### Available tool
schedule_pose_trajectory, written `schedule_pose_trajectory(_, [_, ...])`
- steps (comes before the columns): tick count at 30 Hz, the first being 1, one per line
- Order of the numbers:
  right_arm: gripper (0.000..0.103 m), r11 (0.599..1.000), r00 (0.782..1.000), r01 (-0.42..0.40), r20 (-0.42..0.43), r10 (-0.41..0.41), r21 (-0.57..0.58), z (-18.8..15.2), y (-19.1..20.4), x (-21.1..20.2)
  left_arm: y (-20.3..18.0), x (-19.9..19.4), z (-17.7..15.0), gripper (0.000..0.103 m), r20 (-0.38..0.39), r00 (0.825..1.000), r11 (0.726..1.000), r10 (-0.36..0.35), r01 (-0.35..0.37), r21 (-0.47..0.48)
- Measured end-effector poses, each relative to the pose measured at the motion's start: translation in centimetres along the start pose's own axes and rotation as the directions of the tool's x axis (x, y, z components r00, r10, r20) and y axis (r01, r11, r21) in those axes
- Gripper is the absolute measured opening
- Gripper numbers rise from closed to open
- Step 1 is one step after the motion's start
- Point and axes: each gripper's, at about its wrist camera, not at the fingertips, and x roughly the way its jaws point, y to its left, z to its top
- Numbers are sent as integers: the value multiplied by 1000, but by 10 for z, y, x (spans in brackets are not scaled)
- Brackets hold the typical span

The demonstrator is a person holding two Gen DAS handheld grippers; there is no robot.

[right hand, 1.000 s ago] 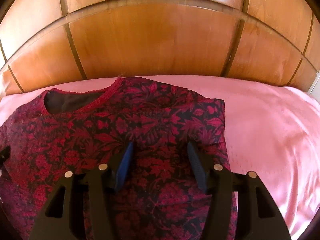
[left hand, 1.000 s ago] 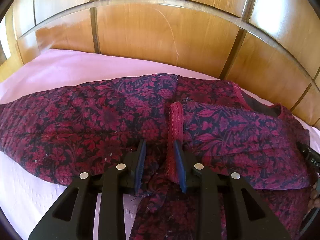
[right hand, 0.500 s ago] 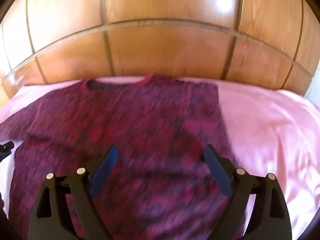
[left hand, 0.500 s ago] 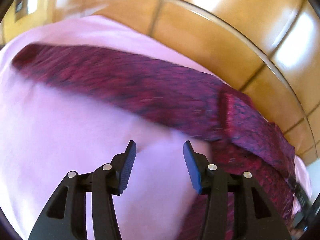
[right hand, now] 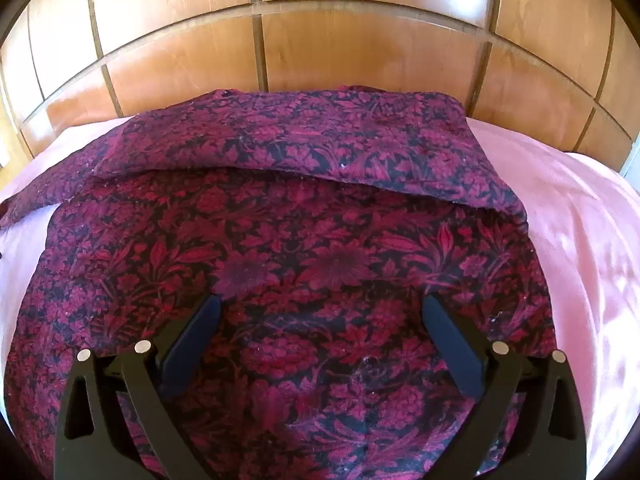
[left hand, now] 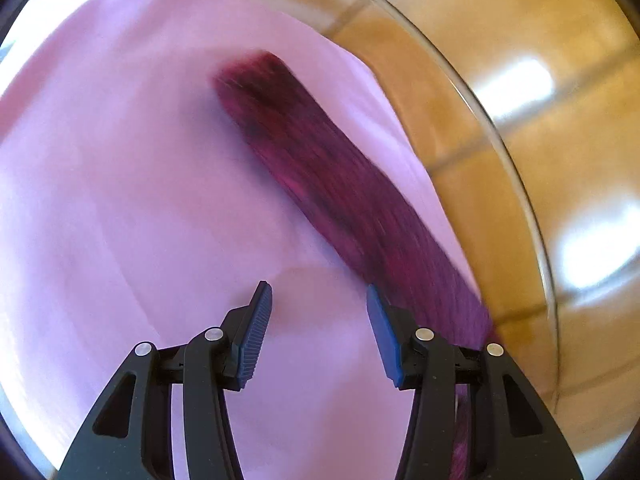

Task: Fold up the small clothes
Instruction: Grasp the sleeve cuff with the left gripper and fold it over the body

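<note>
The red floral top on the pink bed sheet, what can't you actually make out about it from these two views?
- Left wrist view: the red floral top is smeared by motion blur, so its print and edges are unreadable, and the left gripper covers its lower end.
- Right wrist view: the top's near hem is cut off by the bottom edge and the right gripper.
- Right wrist view: a folded-over flap hides the neckline.

Both views are brightly daylit. White glare patches are seen on the glossy wooden headboard [left hand: 540, 128]. The left wrist view is smeared by motion blur: the patterned garment [left hand: 320, 168] is streaked, while the fingers [left hand: 256, 320] stay sharp. The right wrist view is crisp. Straight lines are bowed by fisheye distortion, and corners are vignetted dark.
</note>
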Motion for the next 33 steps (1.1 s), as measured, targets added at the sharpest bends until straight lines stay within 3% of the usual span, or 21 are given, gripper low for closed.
schedule_pose_trajectory(6, [101, 1000, 1000, -6, 3, 6, 7, -1, 0, 1, 21, 17, 44, 48, 11, 1000, 992, -2, 3, -125])
schedule_pose_trajectory(11, [101, 1000, 1000, 3, 2, -3, -1, -2, 1, 2, 19, 35, 61, 48, 29, 999, 989, 16, -12, -151])
schedule_pose_trajectory(14, [101, 1000, 1000, 1, 3, -1, 0, -2, 1, 2, 12, 42, 72, 17, 13, 998, 991, 59, -57, -121])
schedule_pose_trajectory(16, [101, 1000, 1000, -2, 3, 2, 2, -3, 1, 2, 1, 41, 70, 13, 26, 999, 994, 48, -45, -95])
schedule_pose_trajectory(21, [101, 1000, 1000, -7, 3, 7, 5, -3, 1, 3, -53, 15, 45, 13, 60, 996, 994, -62, 56, 93])
schedule_pose_trajectory(25, [101, 1000, 1000, -13, 4, 12, 8, -2, 0, 4, -112, -4, 0, 13, 33, 986, 949, -161, 145, 278])
schedule_pose_trajectory(28, [101, 1000, 1000, -15, 5, 15, 11, -2, -1, 4, -159, -4, -46, 13, -45, 974, 889, -221, 220, 401])
schedule_pose_trajectory(33, [101, 999, 1000, -27, 9, 26, 18, -2, -3, 3, -209, 15, -124, 13, -182, 959, 792, -216, 281, 542])
